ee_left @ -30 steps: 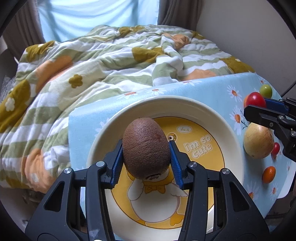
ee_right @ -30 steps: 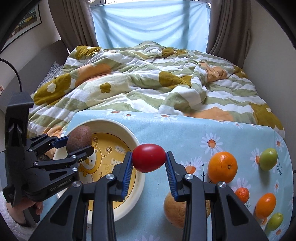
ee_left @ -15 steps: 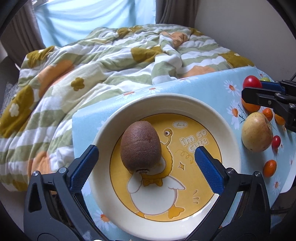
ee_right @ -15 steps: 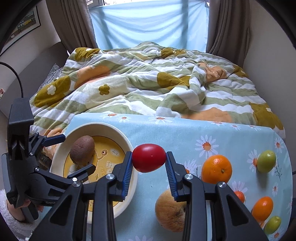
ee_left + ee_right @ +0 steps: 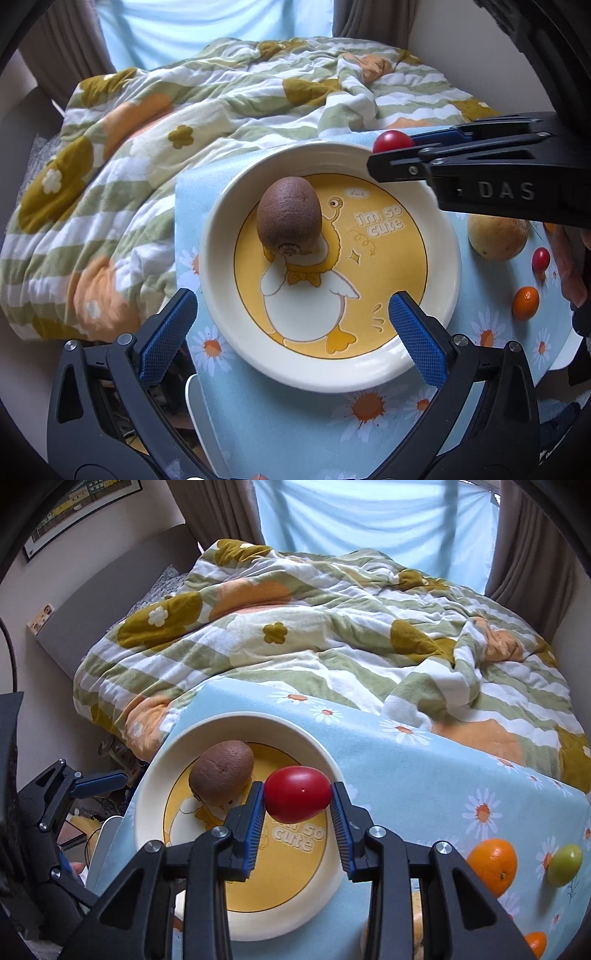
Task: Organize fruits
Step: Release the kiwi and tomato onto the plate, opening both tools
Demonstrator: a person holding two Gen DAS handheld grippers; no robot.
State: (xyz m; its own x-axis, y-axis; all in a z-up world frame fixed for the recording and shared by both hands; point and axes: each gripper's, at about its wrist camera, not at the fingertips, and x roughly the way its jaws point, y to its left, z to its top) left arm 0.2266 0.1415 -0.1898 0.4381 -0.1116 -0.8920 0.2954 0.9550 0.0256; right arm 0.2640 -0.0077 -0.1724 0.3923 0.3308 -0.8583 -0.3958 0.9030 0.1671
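Kiwi (image 5: 289, 210): brown, dull, fuzzy skin, egg-shaped, stem scar turned toward the near side. It lies alone on the plate (image 5: 441, 258), on the yellow centre, over the head of the printed duck. Nothing touches it.

Plate: cream rim, yellow middle, white duck with a bow tie, the words "i'm so cute". It sits at the left end of a blue cloth (image 5: 280, 417) printed with daisies.

Red tomato (image 5: 297, 793): smooth, glossy, oval, one tiny dark speck on the skin. It is pinched lengthwise between the blue pads of the right gripper (image 5: 297, 797), which is clamped on it and holds it in the air over the plate's right half, beside the kiwi but apart from it.

Left gripper (image 5: 290, 332): its jaws stand wide apart with nothing between them, over the near rim of the plate. The blue pads are clear of the kiwi.

Farther right on the cloth: a yellow-brown round fruit (image 5: 496, 238) just beside the plate, a small red tomato (image 5: 540, 258), a small orange fruit (image 5: 525, 302). From the right gripper's side, an orange (image 5: 493, 866) and a green fruit (image 5: 564, 864) lie near each other, apart.

Beyond the cloth, a rumpled quilt (image 5: 332, 635) in green and white stripes with mustard and peach flowers. Behind it, a pale blue curtain (image 5: 369, 517).
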